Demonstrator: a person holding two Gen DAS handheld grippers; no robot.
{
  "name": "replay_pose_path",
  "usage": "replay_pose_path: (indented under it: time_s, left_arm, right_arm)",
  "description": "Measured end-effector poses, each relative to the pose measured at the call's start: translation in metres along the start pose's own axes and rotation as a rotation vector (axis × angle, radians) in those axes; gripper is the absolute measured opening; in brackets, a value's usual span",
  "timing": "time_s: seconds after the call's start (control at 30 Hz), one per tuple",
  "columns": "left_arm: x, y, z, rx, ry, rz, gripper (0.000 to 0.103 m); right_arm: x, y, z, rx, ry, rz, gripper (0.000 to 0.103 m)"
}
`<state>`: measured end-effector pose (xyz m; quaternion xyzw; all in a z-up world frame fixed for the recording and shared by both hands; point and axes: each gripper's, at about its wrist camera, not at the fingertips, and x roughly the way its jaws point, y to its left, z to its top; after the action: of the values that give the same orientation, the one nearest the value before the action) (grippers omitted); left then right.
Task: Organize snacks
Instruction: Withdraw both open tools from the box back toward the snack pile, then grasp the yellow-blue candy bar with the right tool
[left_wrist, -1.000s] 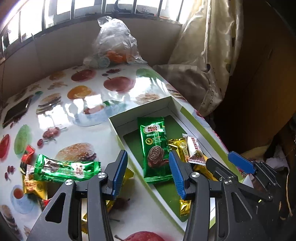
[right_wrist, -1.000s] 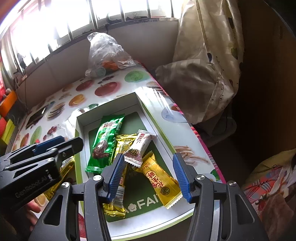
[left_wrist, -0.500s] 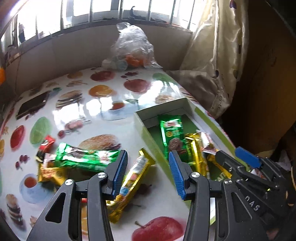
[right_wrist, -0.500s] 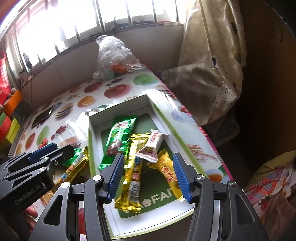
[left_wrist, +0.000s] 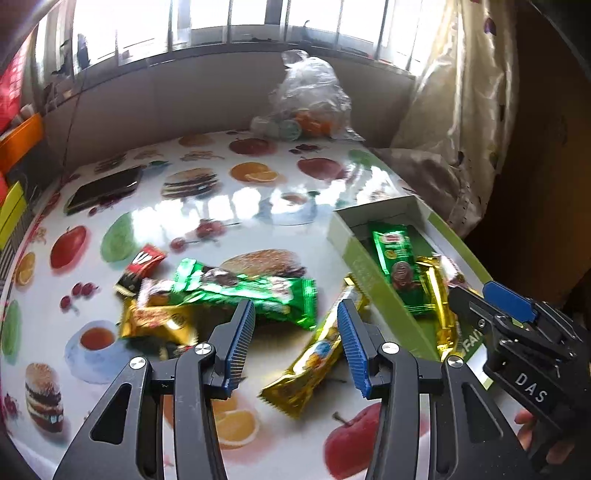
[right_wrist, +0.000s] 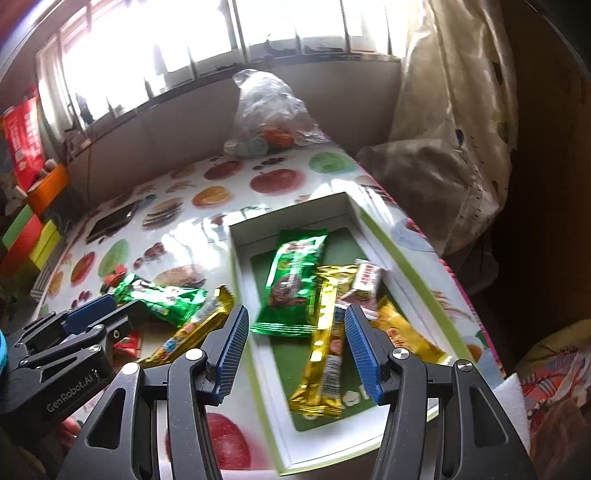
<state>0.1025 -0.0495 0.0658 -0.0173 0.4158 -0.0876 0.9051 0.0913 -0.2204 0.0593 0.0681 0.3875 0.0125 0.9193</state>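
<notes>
Four wrapped snacks lie inside the green-rimmed box (right_wrist: 373, 229); several more lie loose on the desk (left_wrist: 221, 206) left of it. Left tongs (left_wrist: 295, 341) and right tongs (right_wrist: 293, 349) both gape, empty.

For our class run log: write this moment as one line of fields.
left gripper: open, empty, above gold bar | right gripper: open, empty, over box | box: four snacks | table: snacks left

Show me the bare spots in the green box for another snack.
Bare floor shows in the shallow green-lined cardboard box along its left wall, beside the green foil wafer pack, and at the near end. The middle-right, around the long gold foil bar, is crowded.
</notes>
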Motion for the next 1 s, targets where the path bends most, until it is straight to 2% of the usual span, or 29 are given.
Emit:
replay_pose_path:
  time_s: [0.17, 0.43, 0.73, 1.0]
  left_arm:
    - [-0.007, 0.024, -0.008, -0.024, -0.009, 0.004, 0.048]
    - [-0.011, 0.068, -0.017, -0.101, -0.008, 0.052, 0.048]
    - [-0.013, 0.111, -0.031, -0.193, -0.005, 0.091, 0.048]
    - [-0.012, 0.128, -0.036, -0.224, 0.001, 0.095, 0.048]
  right_arm:
    - [0.001, 0.019, -0.003, -0.034, -0.004, 0.053, 0.054]
    - [0.012, 0.049, -0.007, -0.092, 0.02, 0.108, 0.054]
    - [0.029, 0.077, -0.017, -0.119, 0.092, 0.108, 0.054]
    - [0.041, 0.089, -0.021, -0.132, 0.128, 0.098, 0.054]
